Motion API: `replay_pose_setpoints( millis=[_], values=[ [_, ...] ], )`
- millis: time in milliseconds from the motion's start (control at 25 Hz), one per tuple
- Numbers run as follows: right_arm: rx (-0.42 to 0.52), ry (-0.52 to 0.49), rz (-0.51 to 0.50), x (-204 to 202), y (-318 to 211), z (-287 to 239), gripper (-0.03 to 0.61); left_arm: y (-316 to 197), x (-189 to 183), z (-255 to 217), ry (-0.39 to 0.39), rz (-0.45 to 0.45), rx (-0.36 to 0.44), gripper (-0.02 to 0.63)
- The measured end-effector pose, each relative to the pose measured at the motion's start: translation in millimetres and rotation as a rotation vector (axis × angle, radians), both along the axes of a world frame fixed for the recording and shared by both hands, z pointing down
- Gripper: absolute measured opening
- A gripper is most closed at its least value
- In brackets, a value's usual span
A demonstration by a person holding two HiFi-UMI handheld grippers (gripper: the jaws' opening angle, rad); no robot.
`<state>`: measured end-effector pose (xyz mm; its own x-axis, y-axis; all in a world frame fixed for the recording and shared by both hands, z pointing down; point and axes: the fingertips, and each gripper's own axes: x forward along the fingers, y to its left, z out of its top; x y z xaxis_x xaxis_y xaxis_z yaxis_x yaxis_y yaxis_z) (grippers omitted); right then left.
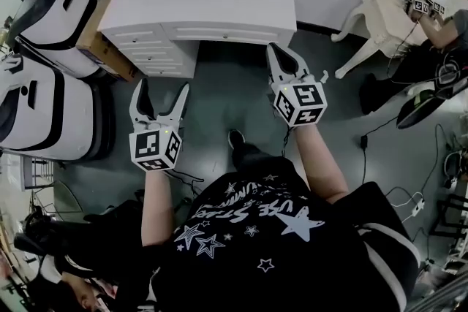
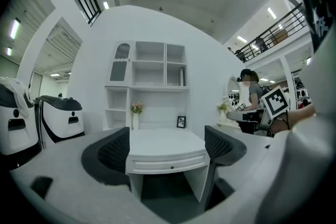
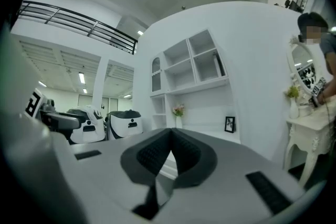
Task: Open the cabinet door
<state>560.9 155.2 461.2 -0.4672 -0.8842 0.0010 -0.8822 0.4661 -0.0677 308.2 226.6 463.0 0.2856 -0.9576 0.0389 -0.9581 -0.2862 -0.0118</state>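
Note:
A white desk (image 1: 205,4) with drawers stands ahead of me, and a shelf unit rises behind it. That unit's small cabinet door (image 2: 121,63), with an arched pane, sits at its upper left and looks closed; the right gripper view shows the door (image 3: 156,73) too. My left gripper (image 1: 162,95) hangs over the dark floor in front of the desk's drawer stack, well short of it. Its jaws stand wide open, and the left gripper (image 2: 165,147) frames the desk with nothing between them. My right gripper (image 1: 284,58) is shut and empty near the desk's front right corner, its pads (image 3: 169,155) pressed together.
Two white and black machines (image 1: 44,11) (image 1: 36,113) stand at the left beside a cardboard box (image 1: 102,47). A white vanity table (image 1: 384,4) with a mirror stands at the right, with a person by it. Cables lie on the floor (image 1: 380,157) at right.

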Motion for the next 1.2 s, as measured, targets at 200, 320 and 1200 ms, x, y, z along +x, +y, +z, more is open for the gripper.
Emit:
replay_pose_setpoints(
  millis=[200,320,1200],
  values=[
    [-0.009,0.001,-0.005,-3.2,-86.9,0.4,0.006,-90.1,2.7,-2.9,-0.008,0.008,-0.018,0.446],
    [-0.017,-0.004,0.02,9.8,-129.2,3.6,0.005,-138.0,14.8,-2.7,-0.01,0.028,-0.022,0.446],
    [-0.048,-0.036,0.055,26.2,-266.7,17.7,0.006,-288.4,-15.9,-0.1,-0.034,-0.02,-0.04,0.446]
  ],
)
